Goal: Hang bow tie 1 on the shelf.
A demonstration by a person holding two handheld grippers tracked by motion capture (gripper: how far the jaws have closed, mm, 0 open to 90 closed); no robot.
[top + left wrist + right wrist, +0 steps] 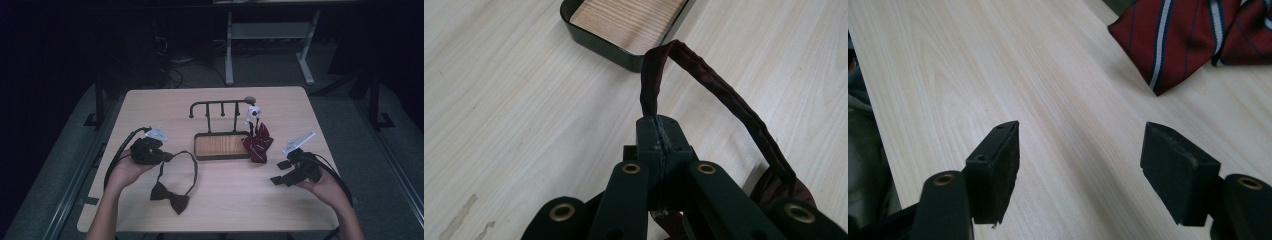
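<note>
A dark maroon bow tie (170,196) lies on the front left of the table, its neck strap (189,161) looping up toward the rack. My left gripper (167,157) is shut on that strap (704,75), which arches out of the closed jaws in the left gripper view. A red striped bow tie (258,143) hangs off the right end of a black rack (220,104) and rests on the table; the same red striped bow tie (1178,35) appears in the right gripper view. My right gripper (279,171) is open near the front right, nothing between its pads (998,165).
The rack stands on a black tray with a wooden floor (220,145), and the tray's corner (624,30) lies just beyond the strap. A white clip-like object (253,113) sits on the rack's right end. Bare tabletop lies between the two grippers.
</note>
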